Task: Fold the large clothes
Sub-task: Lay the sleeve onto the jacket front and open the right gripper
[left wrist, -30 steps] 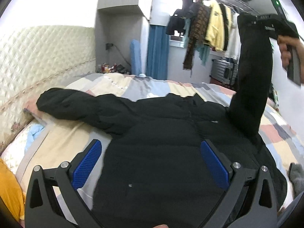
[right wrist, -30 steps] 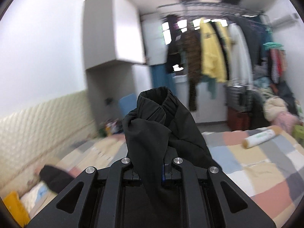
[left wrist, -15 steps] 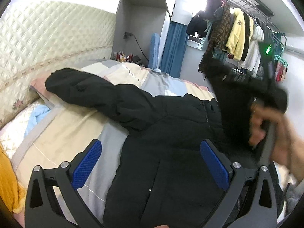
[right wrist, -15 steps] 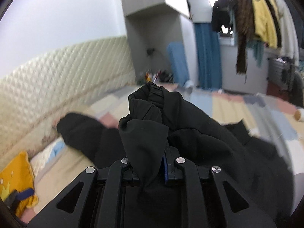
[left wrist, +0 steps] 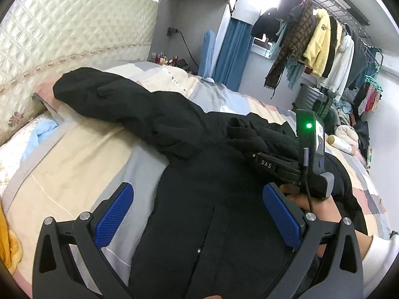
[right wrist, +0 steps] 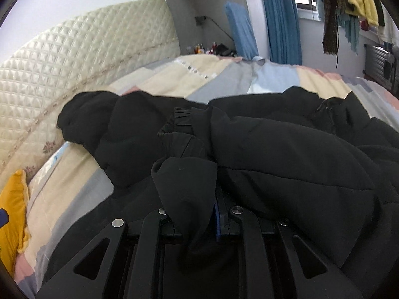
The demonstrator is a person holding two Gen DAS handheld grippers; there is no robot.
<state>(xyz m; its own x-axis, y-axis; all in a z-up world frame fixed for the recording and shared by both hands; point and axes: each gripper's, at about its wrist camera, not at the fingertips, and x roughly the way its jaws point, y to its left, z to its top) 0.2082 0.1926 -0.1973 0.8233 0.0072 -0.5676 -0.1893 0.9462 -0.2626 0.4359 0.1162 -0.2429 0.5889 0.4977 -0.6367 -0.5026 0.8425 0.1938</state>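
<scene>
A large black padded jacket (left wrist: 204, 214) lies front up on the patchwork bed. Its left sleeve (left wrist: 119, 99) stretches out toward the headboard. My right gripper (right wrist: 215, 214) is shut on the cuff of the right sleeve (right wrist: 286, 149) and holds it low over the jacket's chest; the sleeve lies folded across the body. The right gripper also shows in the left wrist view (left wrist: 274, 164), with the hand behind it. My left gripper (left wrist: 199, 214) is open and empty, hovering above the jacket's front near the snap line.
The patchwork quilt (left wrist: 82, 154) covers the bed. A quilted cream headboard (left wrist: 74, 30) runs along the left. A yellow cushion (right wrist: 12, 211) and a light blue cloth (left wrist: 42, 132) lie at the bed's left side. A rack of hanging clothes (left wrist: 319, 47) stands at the back right.
My right gripper has swung down from high in the air, bringing the right sleeve across the jacket's chest. My left gripper has tilted a little toward the headboard and stays open.
</scene>
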